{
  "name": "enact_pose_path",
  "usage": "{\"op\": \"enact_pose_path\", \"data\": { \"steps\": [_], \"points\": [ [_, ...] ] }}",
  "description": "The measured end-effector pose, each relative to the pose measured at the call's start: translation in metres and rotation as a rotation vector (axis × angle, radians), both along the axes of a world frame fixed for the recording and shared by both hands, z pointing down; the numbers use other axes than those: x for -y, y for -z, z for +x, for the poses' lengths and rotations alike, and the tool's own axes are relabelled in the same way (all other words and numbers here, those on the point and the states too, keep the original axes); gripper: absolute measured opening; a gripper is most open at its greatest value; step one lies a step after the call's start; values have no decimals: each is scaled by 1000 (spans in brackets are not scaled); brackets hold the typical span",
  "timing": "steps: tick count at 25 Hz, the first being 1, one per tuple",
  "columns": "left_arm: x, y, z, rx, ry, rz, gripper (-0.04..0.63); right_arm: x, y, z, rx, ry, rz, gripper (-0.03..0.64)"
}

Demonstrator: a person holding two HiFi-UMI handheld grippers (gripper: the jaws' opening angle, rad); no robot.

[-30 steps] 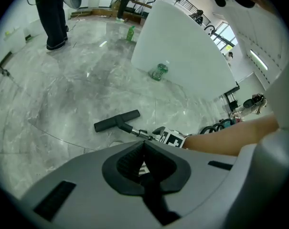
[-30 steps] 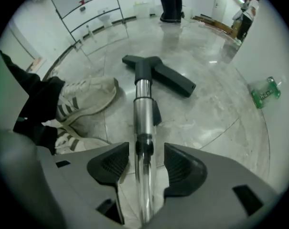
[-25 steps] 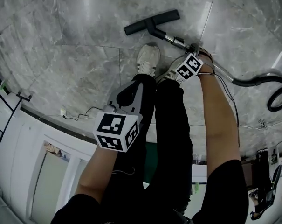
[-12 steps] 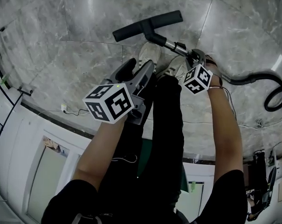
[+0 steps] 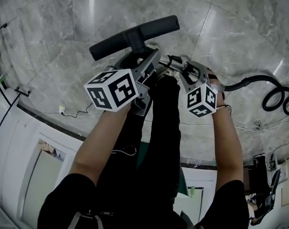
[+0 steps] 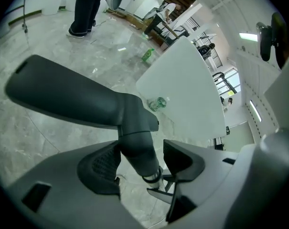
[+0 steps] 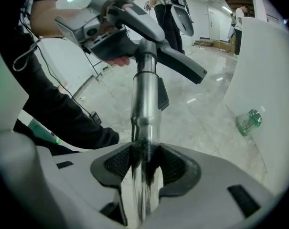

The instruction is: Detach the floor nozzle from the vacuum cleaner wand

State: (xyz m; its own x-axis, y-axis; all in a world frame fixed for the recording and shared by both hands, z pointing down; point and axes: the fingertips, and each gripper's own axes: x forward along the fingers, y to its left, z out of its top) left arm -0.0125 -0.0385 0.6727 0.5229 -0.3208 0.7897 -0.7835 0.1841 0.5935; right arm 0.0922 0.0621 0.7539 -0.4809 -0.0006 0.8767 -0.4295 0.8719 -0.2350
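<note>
1. Head view: black floor nozzle [image 5: 134,36] held above the marble floor [image 5: 48,42], still joined to the metal wand [image 5: 172,60]. A dark hose [image 5: 259,82] trails away on the person's right.
2. Left gripper view: left gripper [image 6: 142,163], jaws apart around the nozzle's neck. One pad touches the neck, the other stands just clear.
3. Right gripper view: right gripper [image 7: 145,163], jaws clamped on the wand, just behind the nozzle joint.
</note>
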Motion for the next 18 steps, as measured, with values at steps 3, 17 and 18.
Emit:
{"op": "enact_pose_path", "data": {
  "steps": [3, 17, 18],
  "points": [
    [4, 5, -1, -24, 43, -15, 261, -18, 30, -11, 82, 38, -50, 187],
    [-14, 26, -14, -255, 269, -49, 204, -59, 66, -27, 195, 166, -303, 187],
    [-14, 26, -14, -254, 253, -33, 201, -60, 61, -31, 206, 197, -339, 187]
  ]
}}
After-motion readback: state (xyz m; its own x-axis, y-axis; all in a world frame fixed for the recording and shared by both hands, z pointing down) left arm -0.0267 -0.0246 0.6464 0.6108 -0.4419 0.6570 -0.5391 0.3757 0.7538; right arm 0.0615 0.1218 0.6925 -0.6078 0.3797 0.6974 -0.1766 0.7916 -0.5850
